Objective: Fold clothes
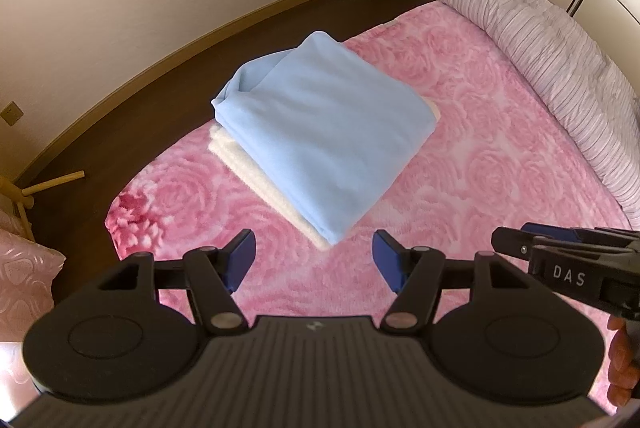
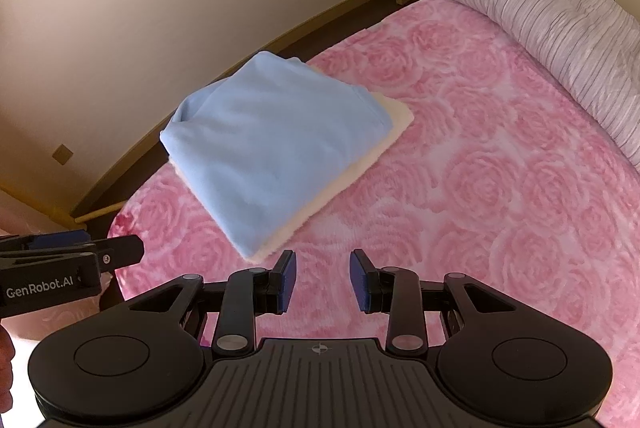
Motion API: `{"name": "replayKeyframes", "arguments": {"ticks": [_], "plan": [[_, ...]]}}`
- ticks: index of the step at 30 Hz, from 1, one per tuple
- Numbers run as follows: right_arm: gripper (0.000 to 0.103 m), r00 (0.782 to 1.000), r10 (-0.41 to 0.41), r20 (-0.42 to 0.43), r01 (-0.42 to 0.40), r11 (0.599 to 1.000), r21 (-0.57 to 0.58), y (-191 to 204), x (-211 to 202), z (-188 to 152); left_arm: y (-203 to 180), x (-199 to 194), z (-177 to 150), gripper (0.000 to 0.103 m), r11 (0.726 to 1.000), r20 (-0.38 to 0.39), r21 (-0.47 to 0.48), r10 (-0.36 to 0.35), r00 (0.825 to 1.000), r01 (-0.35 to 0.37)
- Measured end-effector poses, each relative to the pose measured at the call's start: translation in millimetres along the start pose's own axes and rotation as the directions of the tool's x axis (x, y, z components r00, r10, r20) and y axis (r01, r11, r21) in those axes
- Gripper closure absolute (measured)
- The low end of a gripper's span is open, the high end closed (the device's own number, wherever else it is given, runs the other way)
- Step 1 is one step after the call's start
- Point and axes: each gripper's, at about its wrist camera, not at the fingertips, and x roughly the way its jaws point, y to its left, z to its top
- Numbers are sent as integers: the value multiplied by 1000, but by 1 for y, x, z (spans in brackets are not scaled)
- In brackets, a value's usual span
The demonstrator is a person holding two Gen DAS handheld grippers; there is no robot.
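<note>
Soft blue folded garment [image 1: 316,131], squarish

cream garment [image 1: 256,179] mostly hidden under blue garment [image 1: 308,131]; quilt [image 1: 560,67] cut off at edge

Bed with pink rose-pattern cover [image 1: 460,131]. Cream folded cloth [image 2: 396,125] lies directly on it near the left edge; rolled striped duvet [image 1: 540,39] well right of the cream cloth, along the far side.
</note>
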Motion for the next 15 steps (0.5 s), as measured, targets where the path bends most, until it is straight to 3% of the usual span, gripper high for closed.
{"name": "replayKeyframes", "arguments": {"ticks": [15], "plan": [[69,1000,1,1,-1,1000,17,1,2,4,0,2,1,42,1000,3,3,17,1000,-17]]}}
